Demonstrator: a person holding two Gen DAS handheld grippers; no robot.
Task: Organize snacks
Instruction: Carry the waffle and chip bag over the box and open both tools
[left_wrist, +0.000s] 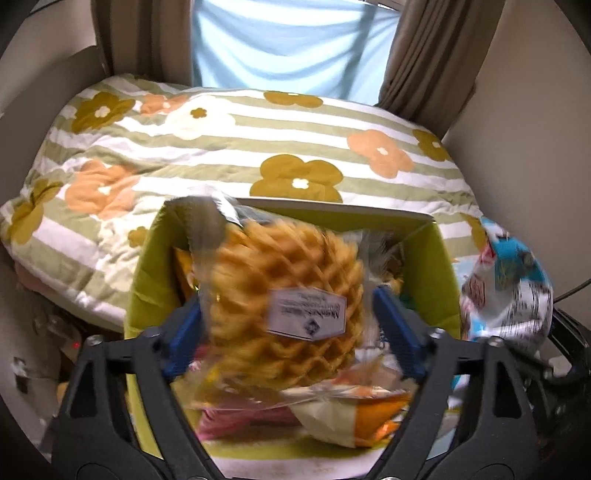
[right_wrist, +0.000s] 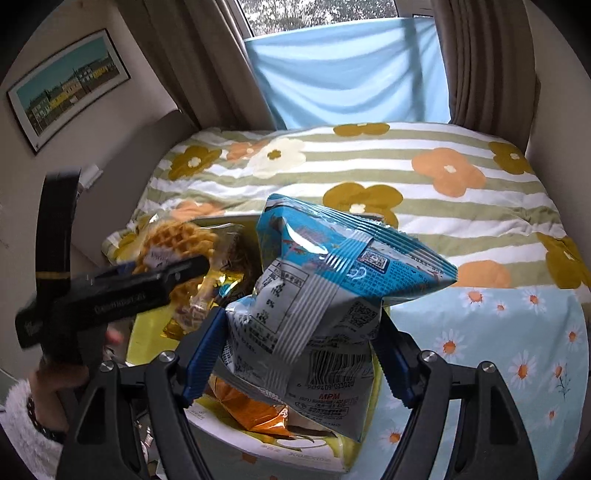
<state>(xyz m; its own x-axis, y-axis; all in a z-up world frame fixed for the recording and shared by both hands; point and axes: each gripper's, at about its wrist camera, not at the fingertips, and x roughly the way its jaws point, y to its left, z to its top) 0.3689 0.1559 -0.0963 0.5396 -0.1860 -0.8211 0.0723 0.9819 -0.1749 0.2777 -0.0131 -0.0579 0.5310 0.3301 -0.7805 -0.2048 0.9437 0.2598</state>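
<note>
1. Left wrist view: my left gripper (left_wrist: 288, 317) is clamped on a clear crinkly bag of waffles (left_wrist: 284, 291), the blue pads pressing it from both sides. I hold it by the lower half so it hangs upright over the green box (left_wrist: 147, 258), which reads to me as the place the snacks are going.
2. The waffles are golden, with a deep grid pattern; a white label sits on the wrapper's front. Below them in the box lie an orange-and-cream packet (left_wrist: 354, 417) and something pink. The view is blurred, so finer detail is lost.
3. The box rests on a soft quilted blanket (left_wrist: 221, 158), striped green and white with big flowers.
4. Right wrist view: my right gripper (right_wrist: 303, 332) is closed on a puffy blue-and-silver snack bag (right_wrist: 332, 288), gripped low and at its narrower waist, near the barcode. The foil is glossy and creased, with pleated sealed ends.
5. It hangs above the box's near edge (right_wrist: 258, 450), beside the waffles (right_wrist: 177, 240), so I judge both are about to be put in.
6. A shiny orange packet (right_wrist: 255, 410) lies under it.
</note>
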